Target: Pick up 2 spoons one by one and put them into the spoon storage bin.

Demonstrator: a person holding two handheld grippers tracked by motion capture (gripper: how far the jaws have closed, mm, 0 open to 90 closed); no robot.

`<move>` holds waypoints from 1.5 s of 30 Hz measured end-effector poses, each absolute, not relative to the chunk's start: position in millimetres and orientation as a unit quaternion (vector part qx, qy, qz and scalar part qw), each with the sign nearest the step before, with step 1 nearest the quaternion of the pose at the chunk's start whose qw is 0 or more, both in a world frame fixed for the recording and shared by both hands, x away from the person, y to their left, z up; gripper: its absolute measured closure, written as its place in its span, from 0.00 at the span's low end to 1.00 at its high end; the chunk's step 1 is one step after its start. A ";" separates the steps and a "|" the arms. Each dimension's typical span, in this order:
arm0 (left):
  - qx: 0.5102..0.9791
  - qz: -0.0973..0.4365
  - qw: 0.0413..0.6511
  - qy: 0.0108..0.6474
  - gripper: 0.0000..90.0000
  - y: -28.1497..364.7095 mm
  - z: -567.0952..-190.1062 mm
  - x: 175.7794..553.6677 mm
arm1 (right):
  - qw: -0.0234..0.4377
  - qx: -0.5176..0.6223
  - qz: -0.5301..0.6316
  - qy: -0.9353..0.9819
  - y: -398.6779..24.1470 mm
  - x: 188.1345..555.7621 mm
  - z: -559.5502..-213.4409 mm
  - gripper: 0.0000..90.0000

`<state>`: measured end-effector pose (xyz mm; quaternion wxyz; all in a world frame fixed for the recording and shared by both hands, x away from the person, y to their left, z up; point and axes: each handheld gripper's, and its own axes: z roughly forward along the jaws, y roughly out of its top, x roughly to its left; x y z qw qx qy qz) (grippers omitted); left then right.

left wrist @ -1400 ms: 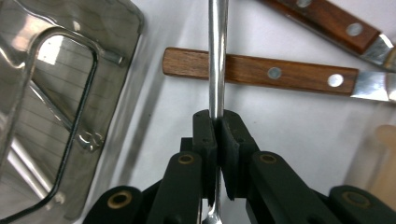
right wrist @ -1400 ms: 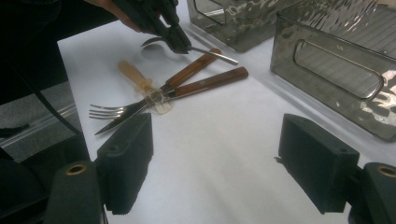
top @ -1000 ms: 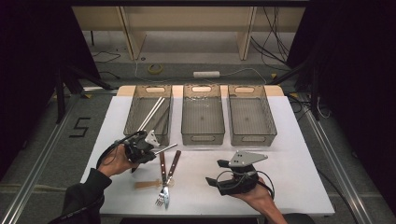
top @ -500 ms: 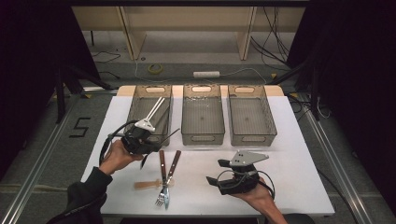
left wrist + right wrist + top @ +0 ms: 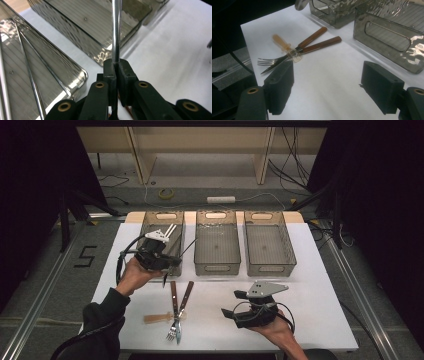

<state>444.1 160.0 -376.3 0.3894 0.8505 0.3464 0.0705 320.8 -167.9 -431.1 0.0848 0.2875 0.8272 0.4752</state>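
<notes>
- Black jaws of my right gripper [image 5: 232,304] stand spread wide with nothing between them; it rests low on the white table [image 5: 310,310], near the front edge, its grey plate [image 5: 264,288] on top. In the right gripper view I see bare table between the two pads.
- Wooden-handled fork [image 5: 173,312] and knife [image 5: 183,307] lie crossed on the table to the left of my right gripper, over a pale wooden utensil [image 5: 156,318]. In the right gripper view the fork [image 5: 287,57] and knife [image 5: 294,53] point their tips toward the near left, and the pale utensil [image 5: 283,43] lies under them.
- Steel rod of a slim utensil [image 5: 116,30] is pinched between the pressed-together pads of my left gripper [image 5: 116,65]; the shaft rises straight out of the jaws and runs off the top of the left gripper view. What kind of utensil it is I cannot tell.
- In the high view my left gripper [image 5: 167,265] is held above the table at the front end of the left bin [image 5: 145,227], with the utensil's lower end [image 5: 164,279] hanging just below it.
- Smoky clear plastic, three bins stand side by side at the far part of the table: the left bin holds long thin metal rods [image 5: 30,75], the middle bin [image 5: 217,265] and the right bin [image 5: 270,267] show bare floors.
</notes>
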 end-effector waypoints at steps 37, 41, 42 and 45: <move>0.826 0.059 0.403 0.391 0.94 99.4 -365.7 519.5 | 0.083 0.290 0.476 0.826 -170.5 322.1 -431.3 0.30; 0.827 0.060 0.399 0.392 0.94 92.8 -367.2 522.8 | 0.085 0.288 0.478 0.825 -170.5 321.7 -430.6 0.30; 0.827 0.060 0.400 0.392 0.94 91.2 -367.2 523.7 | 0.086 0.288 0.478 0.826 -170.4 321.7 -430.8 0.30; 0.824 0.060 0.404 0.393 0.94 87.9 -366.6 526.0 | 0.086 0.287 0.478 0.826 -170.7 321.0 -430.7 0.30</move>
